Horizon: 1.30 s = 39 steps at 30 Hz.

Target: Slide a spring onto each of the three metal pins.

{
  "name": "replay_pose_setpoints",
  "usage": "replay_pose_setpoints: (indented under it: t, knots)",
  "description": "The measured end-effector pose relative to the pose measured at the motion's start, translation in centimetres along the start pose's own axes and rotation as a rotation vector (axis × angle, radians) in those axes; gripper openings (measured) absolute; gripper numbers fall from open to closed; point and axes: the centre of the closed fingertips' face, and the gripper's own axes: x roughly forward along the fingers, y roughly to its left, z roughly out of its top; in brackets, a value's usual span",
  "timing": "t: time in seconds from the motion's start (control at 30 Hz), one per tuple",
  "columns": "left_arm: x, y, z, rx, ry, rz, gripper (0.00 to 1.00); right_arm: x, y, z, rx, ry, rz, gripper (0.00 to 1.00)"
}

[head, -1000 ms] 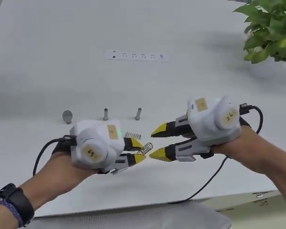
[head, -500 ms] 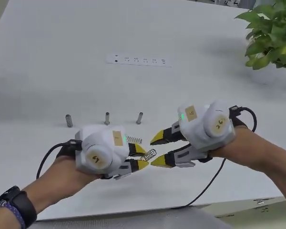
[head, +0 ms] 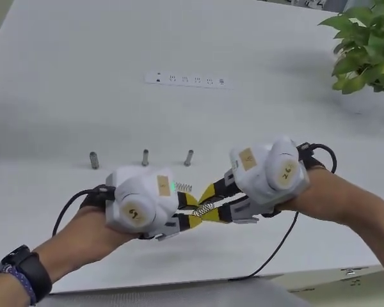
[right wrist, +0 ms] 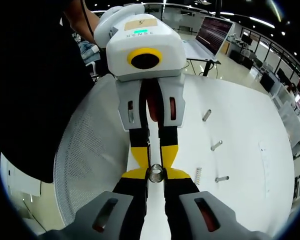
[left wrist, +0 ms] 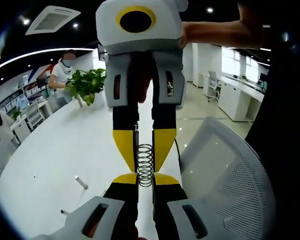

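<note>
With left tongs (left wrist: 145, 180) and right tongs (right wrist: 156, 175) both pinching the spring (left wrist: 145, 157), ease left off slowly, leaving bore clear for metal pins (head: 145, 157) at 11 o'clock.

Right gripper (head: 208, 203) moved in; its fingers (head: 208, 192) now apparently clasp the spring (head: 203, 208).

The left gripper (left wrist: 145, 179) pinches a spring (left wrist: 145, 169) at its lower end. The right gripper (left wrist: 144, 157) — facing it — clamps the upper part.
</note>
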Motion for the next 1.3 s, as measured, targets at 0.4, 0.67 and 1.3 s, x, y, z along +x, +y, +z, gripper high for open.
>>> replay_pose_setpoints:
  t: [0.4, 0.67, 1.3]
  knots:
    - [0.3, -0.1, -0.2, -0.014, -0.001, 0.0, 0.05, 0.1, 0.2, -0.4, 0.0, 0.015, 0.008, 0.09]
    - [0.2, 0.1, -0.6, -0.041, 0.01, 0.006, 0.22, -0.1, -0.1, -0.7, 0.016, 0.009, -0.008, 0.09]
    - [-3.1, 2.5, -2.7, -0.199, -0.019, 0.114, 0.27, -0.1, -1.6, -2.0, 0.056, 0.011, -0.044, 0.09]
